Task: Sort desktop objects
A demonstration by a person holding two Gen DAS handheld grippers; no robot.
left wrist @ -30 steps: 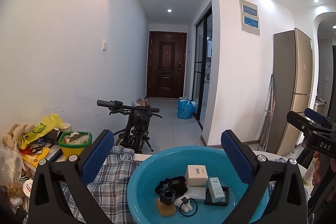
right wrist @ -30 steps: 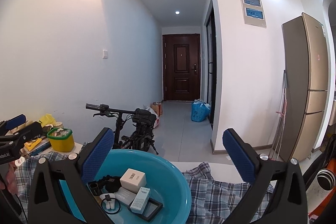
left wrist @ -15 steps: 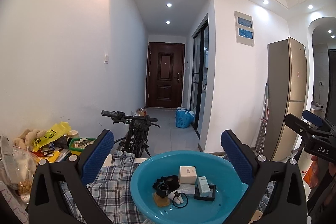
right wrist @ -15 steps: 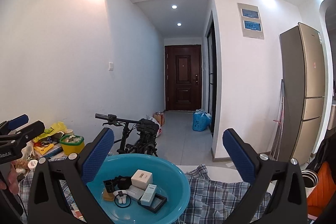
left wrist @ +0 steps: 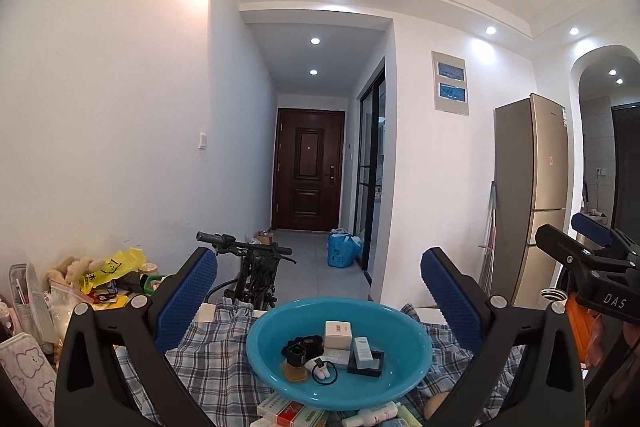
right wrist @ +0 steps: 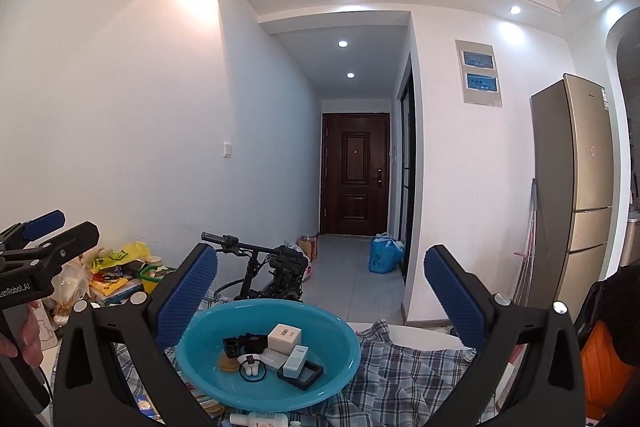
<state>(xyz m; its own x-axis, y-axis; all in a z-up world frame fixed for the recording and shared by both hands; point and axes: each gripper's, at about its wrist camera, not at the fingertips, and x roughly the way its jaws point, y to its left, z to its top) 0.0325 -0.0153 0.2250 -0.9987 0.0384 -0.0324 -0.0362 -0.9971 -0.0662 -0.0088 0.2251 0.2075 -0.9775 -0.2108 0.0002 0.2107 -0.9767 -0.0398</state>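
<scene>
A plaid cloth [left wrist: 216,359] covers the table, and on it sits a blue basin [left wrist: 408,359] holding the sorted small things. Both grippers hang above the table with nothing between their blue pads: the left gripper [left wrist: 319,291] has its fingers spread wide, framing the basin, and the right gripper [right wrist: 321,289] is spread just as wide over the same basin. Inside the basin a white box [left wrist: 338,334] stands near the back, a pale blue carton [left wrist: 362,351] lies on a flat black case [left wrist: 366,367], a black strap [left wrist: 304,343] sits to the left, and a black ring [left wrist: 325,375] lies at the front. A white bottle [right wrist: 260,419] lies on the cloth just in front of the basin
</scene>
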